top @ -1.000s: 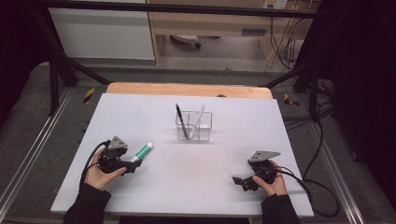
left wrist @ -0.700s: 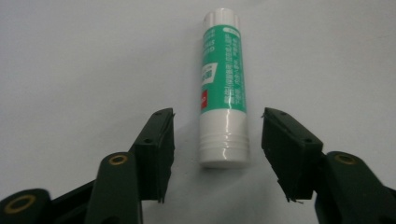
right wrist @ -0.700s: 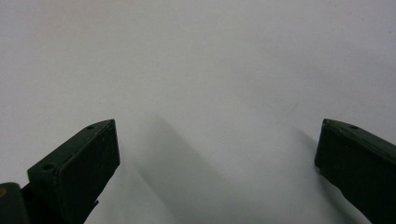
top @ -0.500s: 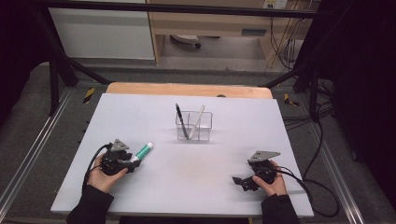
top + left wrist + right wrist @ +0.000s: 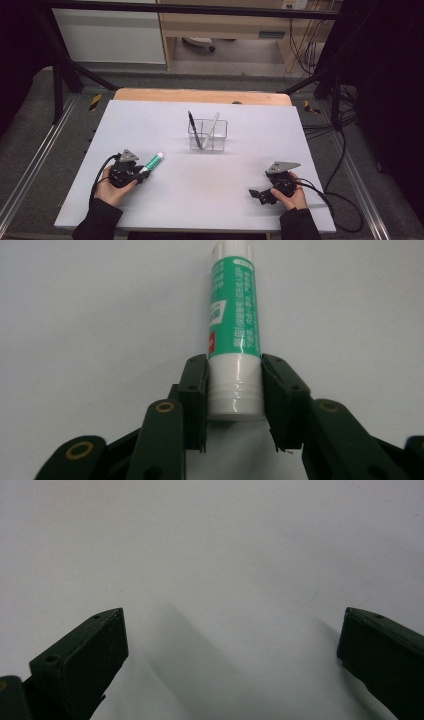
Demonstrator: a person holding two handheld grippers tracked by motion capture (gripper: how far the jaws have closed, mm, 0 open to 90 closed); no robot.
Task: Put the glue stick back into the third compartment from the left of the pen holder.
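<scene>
Left tongs (image 5: 234, 390): jaws have just been closing; they now clamp the white end of the glue stick (image 5: 234, 330), one pad on each side.
Right tongs (image 5: 232, 645): spread wide over bare counter (image 5: 210, 190), nothing between.
Glue stick: lying on the counter's near left, green body pointing away from the tongs.
Farther back: clear holder (image 5: 207, 136) with two pens, mid-counter.

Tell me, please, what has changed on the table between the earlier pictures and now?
The left hand-held gripper has just been closing its jaws, which now clamp the white end of the green glue stick lying on the table. The right hand-held gripper, open, and the clear holder with its pens stayed where they were.
</scene>
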